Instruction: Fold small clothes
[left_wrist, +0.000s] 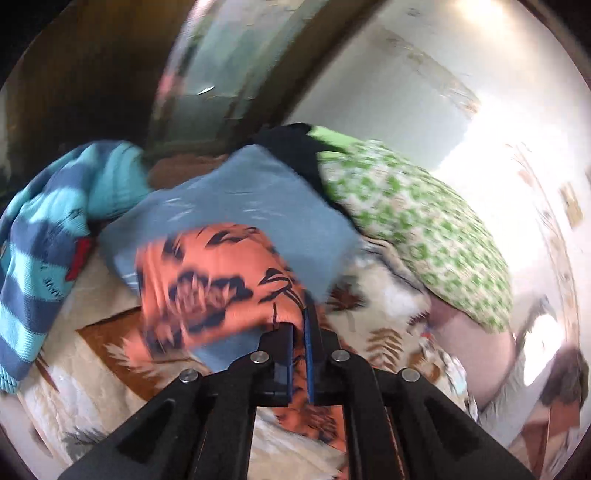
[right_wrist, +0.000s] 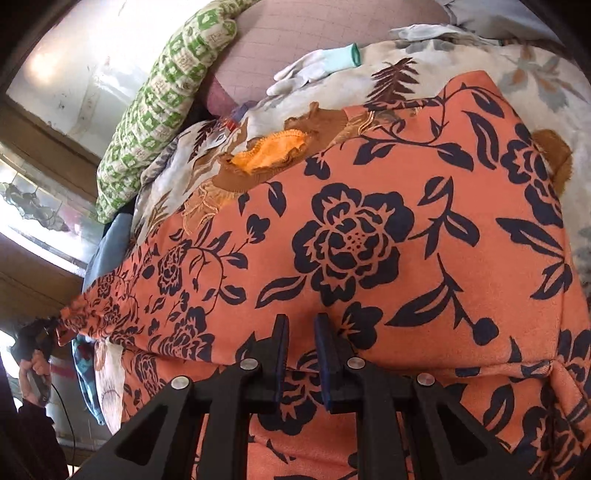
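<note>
Two wrist views over a bed w/ a cream leaf-print bedspread (left_wrist: 373, 295).

Left wrist view, motion-blurred: the orange cloth w/ dark navy flowers (left_wrist: 218, 280) is lifted off the bedspread, bunched, hanging from the left gripper (left_wrist: 300, 317). Its jaws are together, clamped on an edge of that cloth; fabric passes between the blue pads. Just behind lies a grey-blue garment (left_wrist: 258, 199), partly under the orange one. To the left, a teal-and-blue striped knit (left_wrist: 40, 236) droops over the bedspread. Upper right, a green-and-white patterned pillow (left_wrist: 417, 229) leans at the wall, w/ a dark item (left_wrist: 295, 147) behind the grey-blue piece. Bare bedspread shows lower left and to the right of the gripper, up to the pillow.

Right wrist view, sharp: the same orange cloth (right_wrist: 369, 240) spreads wide across most of the frame, its far edge running diagonally from lower left to upper right. The right gripper (right_wrist: 301, 325) points down at its near fold; jaws narrowly apart, and whether the pads pinch the fabric can't be told. Beyond the far edge: a small orange frilled piece (right_wrist: 273, 151) on brown fabric, a pale glove (right_wrist: 314, 70) w/ a teal cuff, the green pillow (right_wrist: 162, 110) at left. Far left, the cloth's corner is pulled up toward the other tool, w/ a hand (right_wrist: 35, 373) beneath. Window (right_wrist: 55, 74) at upper left.
</note>
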